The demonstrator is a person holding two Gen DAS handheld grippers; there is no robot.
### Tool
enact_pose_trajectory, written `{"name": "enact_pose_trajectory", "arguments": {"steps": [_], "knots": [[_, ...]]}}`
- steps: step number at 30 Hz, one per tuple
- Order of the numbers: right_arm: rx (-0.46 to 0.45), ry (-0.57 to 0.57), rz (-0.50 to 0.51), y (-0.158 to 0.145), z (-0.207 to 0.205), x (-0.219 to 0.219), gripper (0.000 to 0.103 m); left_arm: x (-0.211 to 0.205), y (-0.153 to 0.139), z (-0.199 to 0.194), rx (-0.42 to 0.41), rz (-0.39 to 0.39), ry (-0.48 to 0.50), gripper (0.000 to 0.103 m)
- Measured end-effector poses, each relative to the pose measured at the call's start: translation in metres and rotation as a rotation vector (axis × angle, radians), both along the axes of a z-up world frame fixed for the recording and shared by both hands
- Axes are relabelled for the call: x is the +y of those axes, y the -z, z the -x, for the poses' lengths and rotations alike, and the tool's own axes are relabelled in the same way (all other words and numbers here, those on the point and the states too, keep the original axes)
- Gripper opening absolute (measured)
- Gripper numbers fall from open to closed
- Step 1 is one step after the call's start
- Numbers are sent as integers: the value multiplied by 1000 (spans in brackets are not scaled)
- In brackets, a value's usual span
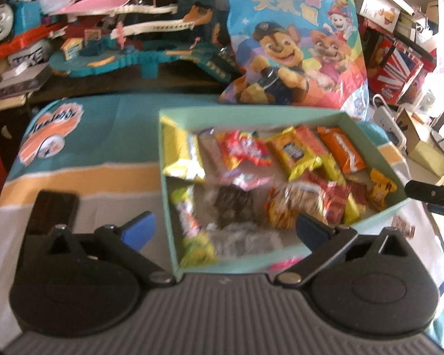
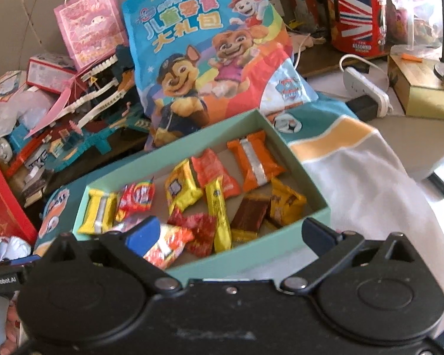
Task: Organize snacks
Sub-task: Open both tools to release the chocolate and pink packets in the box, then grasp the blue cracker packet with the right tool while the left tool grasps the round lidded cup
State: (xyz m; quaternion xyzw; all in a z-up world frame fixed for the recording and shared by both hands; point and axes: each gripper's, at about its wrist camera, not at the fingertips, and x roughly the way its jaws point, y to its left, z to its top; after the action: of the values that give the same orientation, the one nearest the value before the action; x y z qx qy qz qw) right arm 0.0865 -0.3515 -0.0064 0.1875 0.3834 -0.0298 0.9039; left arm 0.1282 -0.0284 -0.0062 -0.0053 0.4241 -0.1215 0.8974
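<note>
Two pairs of tongs, the left tongs (image 1: 225, 229) and the right tongs (image 2: 231, 233), stood spread wide and empty over the near rim of the mint box (image 2: 174, 145). Wrapped snacks lay loose inside the box, which rested on a teal cloth (image 1: 109, 136) over the desk. From the right tongs, the yellow bar (image 2: 219, 216) lay just ahead, its long axis running away from the camera, nearly square to the gap between the blades. That pair appeared the nearer, so a straight reach looked sufficient.
</note>
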Motion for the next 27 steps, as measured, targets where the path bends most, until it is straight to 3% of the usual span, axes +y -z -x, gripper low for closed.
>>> {"name": "enact_pose_trajectory", "arguments": {"steps": [8,12,14,17,19,21,23,27], "knots": [[66,-76,-25,25,22,25,103,34,36,31,102,3,-53,103],[84,-165,-12,36,18,48,87,49,56,41,147,1,-93,103],[101,-204,-7,42,14,57,70,53,63,43,162,-3,-99,103],[135,-249,14,54,6,69,61,54,70,42,164,-14,-104,102],[152,-263,31,61,2,72,60,51,68,43,129,-27,-106,96],[171,-266,29,67,-1,72,60,47,66,45,103,-25,-85,77],[174,-269,25,70,1,72,60,42,64,46,86,-19,-46,65],[191,-285,10,71,8,72,60,27,64,52,69,-30,31,51]]}}
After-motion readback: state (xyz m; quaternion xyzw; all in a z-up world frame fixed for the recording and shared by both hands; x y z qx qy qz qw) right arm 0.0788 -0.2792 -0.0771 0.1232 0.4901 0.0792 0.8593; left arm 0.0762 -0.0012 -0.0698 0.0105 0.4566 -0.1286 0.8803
